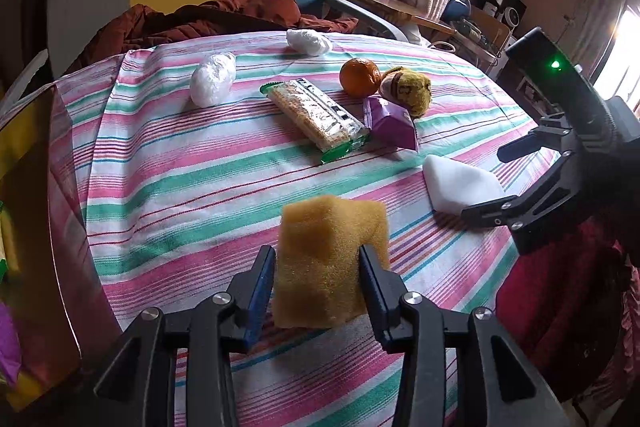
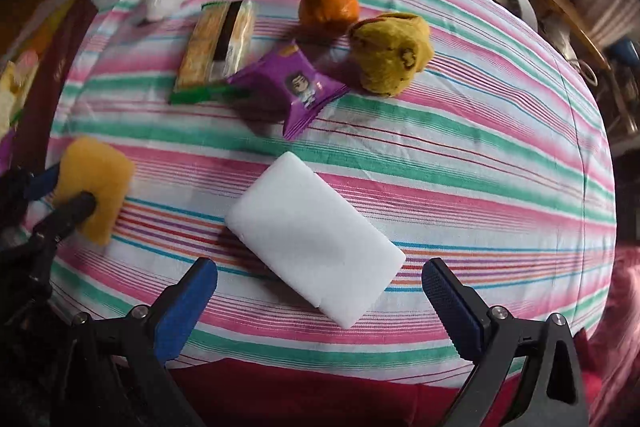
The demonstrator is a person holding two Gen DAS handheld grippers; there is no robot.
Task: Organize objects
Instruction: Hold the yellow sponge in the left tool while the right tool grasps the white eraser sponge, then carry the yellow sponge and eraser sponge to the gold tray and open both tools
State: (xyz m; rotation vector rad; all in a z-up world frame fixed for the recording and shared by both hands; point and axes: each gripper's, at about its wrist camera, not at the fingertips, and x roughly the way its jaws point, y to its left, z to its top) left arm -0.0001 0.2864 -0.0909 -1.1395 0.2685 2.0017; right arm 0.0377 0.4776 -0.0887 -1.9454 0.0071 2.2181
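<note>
Seen from the left wrist, a yellow sponge block [image 1: 332, 259], porous and roughly cut, stands upright between the blue-padded fingers [image 1: 262, 291] of the left gripper [image 1: 318, 271], which is clamped on its two sides above the striped tablecloth [image 1: 180, 167]. Beyond it lie a long cracker packet [image 1: 316, 115] with green ends, a purple snack pouch [image 1: 390, 123] touching the packet's near end, an orange [image 1: 360, 77] and a brown-and-yellow plush toy [image 1: 408, 91] side by side, and two crumpled white plastic wads [image 1: 214, 79] near the far edge. At right, the right gripper [image 1: 496, 183] hangs over a white foam block [image 1: 460, 187], its lower finger in front of the block's near corner. A cardboard box [image 1: 36, 227] stands at the table's left edge.

From the right wrist, the white foam block [image 2: 314, 239] lies flat and slantwise on the tablecloth [image 2: 480, 167], smooth and rectangular, its near end between the fingers of the right gripper [image 2: 320, 291]. The jaws are spread wide and neither pad touches the block. At far left the left gripper [image 2: 70, 195] holds the yellow sponge block [image 2: 96, 187] pinched, somewhat blurred. Farther back sit the purple snack pouch [image 2: 292, 87], the cracker packet [image 2: 218, 43], the orange [image 2: 328, 7] and the plush toy [image 2: 390, 53].
</note>
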